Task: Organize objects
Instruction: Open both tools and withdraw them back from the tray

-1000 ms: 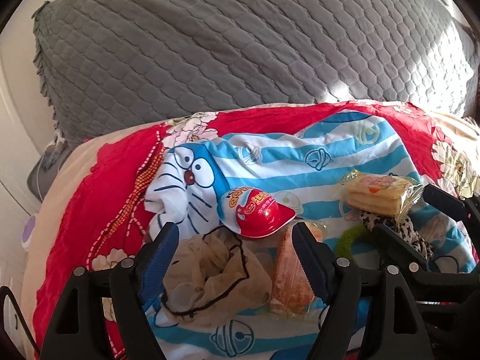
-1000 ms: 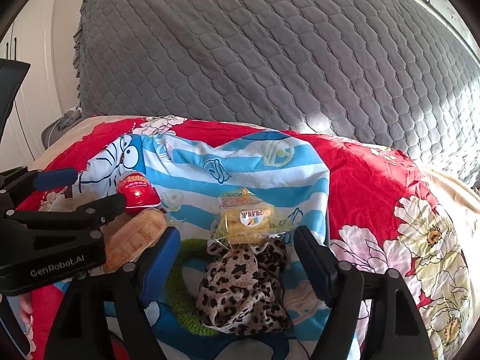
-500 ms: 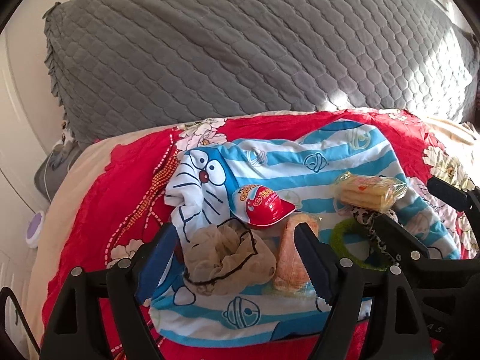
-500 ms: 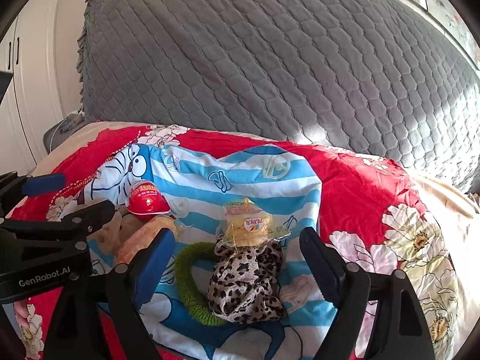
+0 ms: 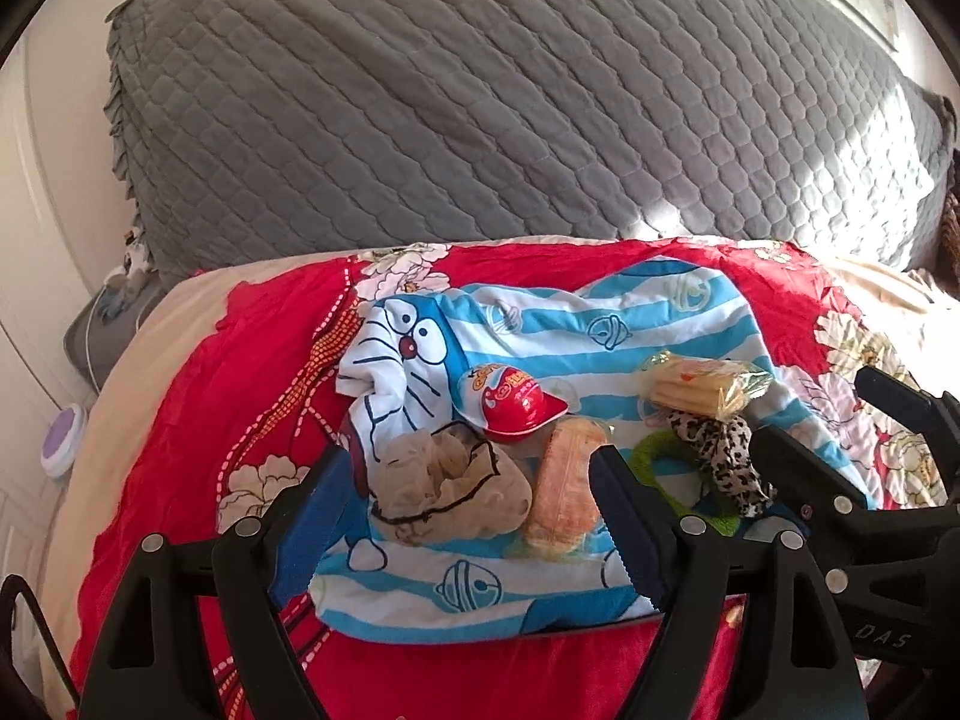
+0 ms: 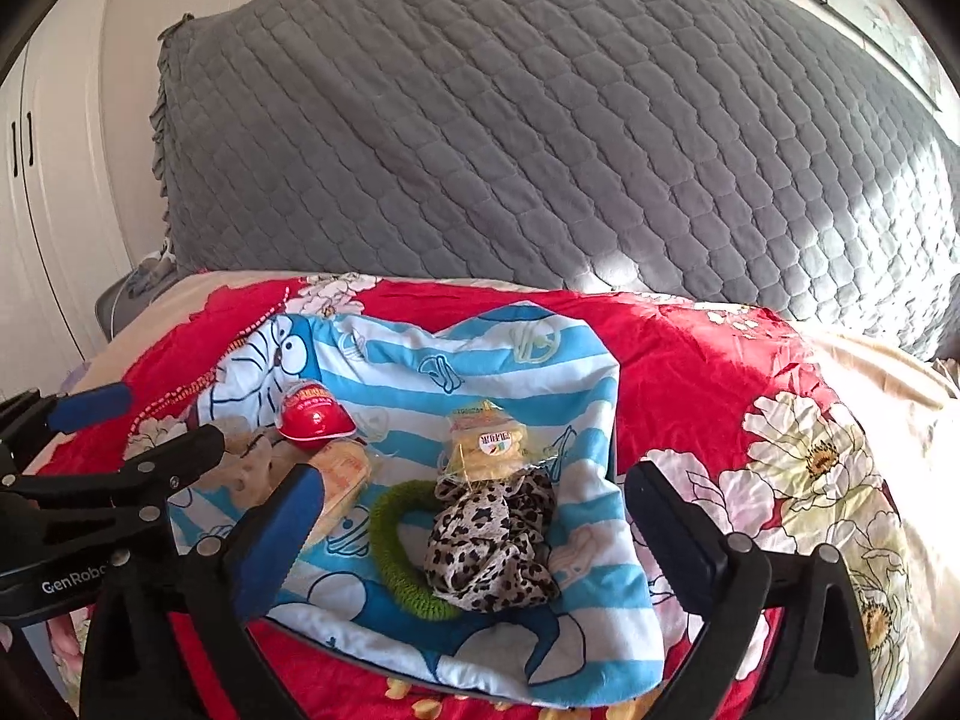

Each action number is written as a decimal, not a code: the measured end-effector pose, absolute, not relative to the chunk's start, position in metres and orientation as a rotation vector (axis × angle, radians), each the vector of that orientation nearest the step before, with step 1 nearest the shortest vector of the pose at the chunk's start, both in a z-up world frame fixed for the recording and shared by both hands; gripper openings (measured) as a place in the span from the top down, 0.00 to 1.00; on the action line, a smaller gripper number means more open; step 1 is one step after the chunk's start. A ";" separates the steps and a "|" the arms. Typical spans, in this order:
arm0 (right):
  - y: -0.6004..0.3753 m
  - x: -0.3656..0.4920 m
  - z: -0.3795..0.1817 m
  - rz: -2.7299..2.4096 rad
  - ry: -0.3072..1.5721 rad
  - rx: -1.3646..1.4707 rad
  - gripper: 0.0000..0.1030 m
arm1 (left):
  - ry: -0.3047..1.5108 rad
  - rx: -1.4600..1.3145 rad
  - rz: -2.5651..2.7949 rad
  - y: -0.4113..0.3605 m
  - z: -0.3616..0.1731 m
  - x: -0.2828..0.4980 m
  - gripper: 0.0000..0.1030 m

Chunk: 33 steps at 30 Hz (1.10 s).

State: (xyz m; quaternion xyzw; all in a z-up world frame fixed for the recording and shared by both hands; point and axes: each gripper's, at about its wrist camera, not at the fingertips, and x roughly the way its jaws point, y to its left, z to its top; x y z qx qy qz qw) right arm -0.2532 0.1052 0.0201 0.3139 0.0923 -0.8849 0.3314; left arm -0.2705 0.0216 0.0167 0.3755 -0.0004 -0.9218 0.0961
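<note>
A blue-and-white striped cartoon cloth (image 6: 480, 360) covers the red floral bed quilt (image 6: 708, 372), carrying a leopard-print fabric scrunchie (image 6: 492, 534) near centre and a red plastic cap-shaped toy (image 6: 312, 414) far left. Left tongs (image 5: 468, 516) hang spread and empty above a beige gauzy scrunchie (image 5: 444, 486); right tongs (image 6: 474, 534) are opening around nothing

both fisheye views are strongly bowed, with black vignetting at the corners. hard sunlight is cast from the right, leaving a bright patch on the grey quilted cover (image 5: 540, 96) and washing out the beige bedding (image 6: 888, 360). the left side is left dimmer; focus is sharp throughout
</note>
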 end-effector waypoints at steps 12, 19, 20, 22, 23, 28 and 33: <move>0.112 -0.224 0.046 -2.321 0.227 0.770 0.01 | -0.007 1.080 -2.751 0.020 0.026 -0.238 0.20; 0.120 -0.204 0.063 -2.351 0.217 0.728 0.01 | 0.011 1.059 -2.766 0.019 0.038 -0.217 0.20; 0.122 -0.202 0.064 -2.351 0.207 0.729 0.01 | 0.012 1.053 -2.767 0.020 0.040 -0.215 0.20; 0.126 -0.197 0.068 -2.350 0.195 0.731 0.01 | 0.012 1.040 -2.770 0.020 0.043 -0.209 0.20; 0.128 -0.195 0.069 -2.355 0.197 0.733 0.01 | 0.017 1.041 -2.774 0.021 0.045 -0.206 0.20; 0.138 -0.183 0.079 -2.401 0.219 0.702 0.01 | 0.018 1.010 -2.794 0.022 0.055 -0.188 0.20; 0.151 -0.170 0.091 -2.468 0.234 0.655 0.01 | 0.036 0.994 -2.808 0.023 0.061 -0.172 0.20</move>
